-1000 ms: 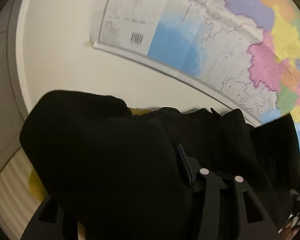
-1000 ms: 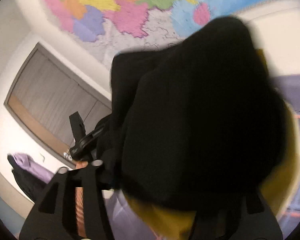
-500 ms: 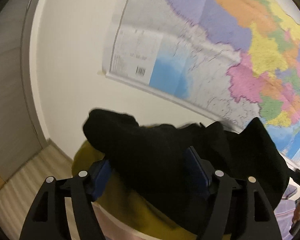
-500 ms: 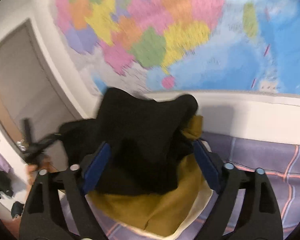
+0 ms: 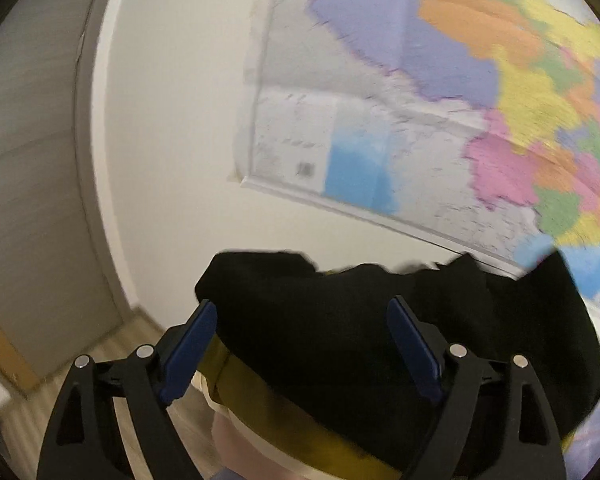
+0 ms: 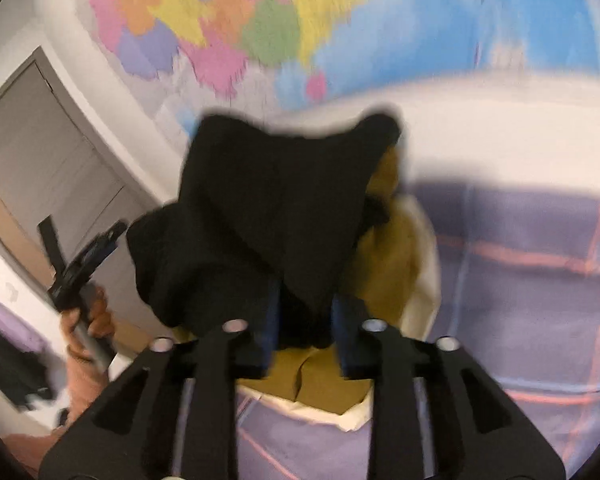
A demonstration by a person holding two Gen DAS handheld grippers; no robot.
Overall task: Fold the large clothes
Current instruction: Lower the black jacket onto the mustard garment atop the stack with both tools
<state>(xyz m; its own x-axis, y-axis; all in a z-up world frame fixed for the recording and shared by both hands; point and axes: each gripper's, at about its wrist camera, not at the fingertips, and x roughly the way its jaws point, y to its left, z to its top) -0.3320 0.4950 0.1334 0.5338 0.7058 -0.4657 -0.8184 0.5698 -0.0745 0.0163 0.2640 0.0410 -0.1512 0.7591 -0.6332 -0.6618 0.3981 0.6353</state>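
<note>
A black garment (image 5: 340,328) with a mustard-yellow and cream lining (image 5: 284,428) hangs in the air in front of the wall. My left gripper (image 5: 300,344) is open, its blue pads (image 5: 188,344) wide apart with the cloth lying between and over them. My right gripper (image 6: 306,320) is shut on a bunch of the black garment (image 6: 276,200), which rises above the fingers; the mustard lining (image 6: 388,240) hangs to the right. The left gripper and the hand holding it also show at the left of the right wrist view (image 6: 80,264).
A large coloured wall map (image 5: 440,100) hangs behind. A grey door (image 6: 60,160) stands at the left. A purple plaid bed cover (image 6: 540,280) lies below at the right. Wooden floor (image 5: 112,344) shows at the lower left.
The left gripper's jaws have opened wide and the cloth has slipped lower between them. The right gripper has closed from wide open onto the black cloth. Both views have tilted upward along the wall.
</note>
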